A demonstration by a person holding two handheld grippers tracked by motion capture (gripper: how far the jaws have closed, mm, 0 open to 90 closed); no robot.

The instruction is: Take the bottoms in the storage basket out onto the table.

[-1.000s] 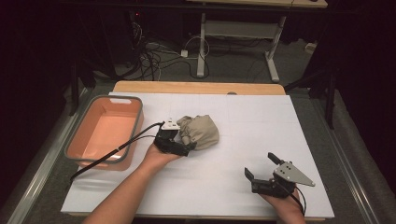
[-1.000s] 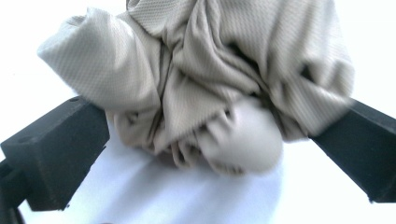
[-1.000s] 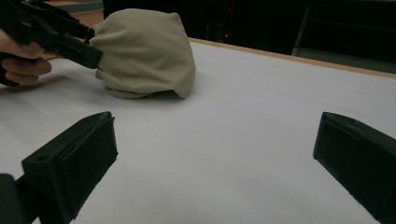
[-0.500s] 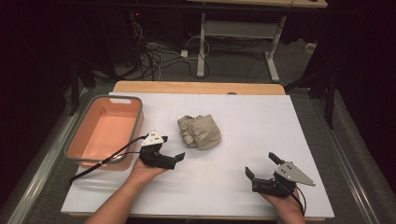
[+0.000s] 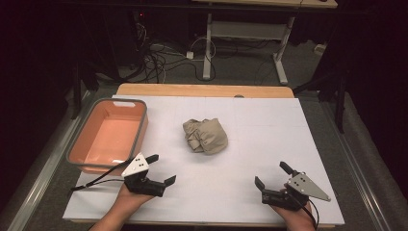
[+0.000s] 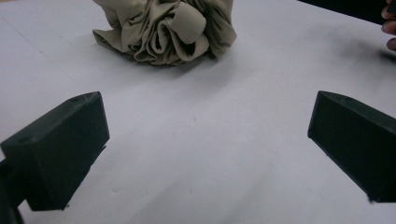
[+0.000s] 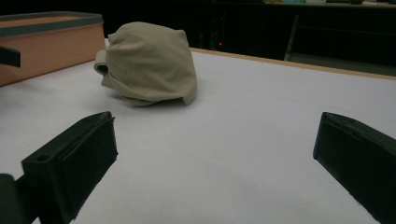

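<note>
I have both tongs spread wide and holding nothing, low over the white surface (image 5: pixel 250 125). The left tongs (image 5: pixel 160 169) sit just beside the orange tub (image 5: pixel 139 126), and the right tongs (image 5: pixel 272 174) rest near the front edge on the far side. The crumpled cloth (image 5: pixel 206 135) lies ahead of both, between them, apart from each. From the left tongs it is forward and to the right; from the right tongs, forward and to the left. It is bunched into a rough ball, so I see no clear long axis. I judge the left tongs slightly nearer, so I would reach with those.
</note>
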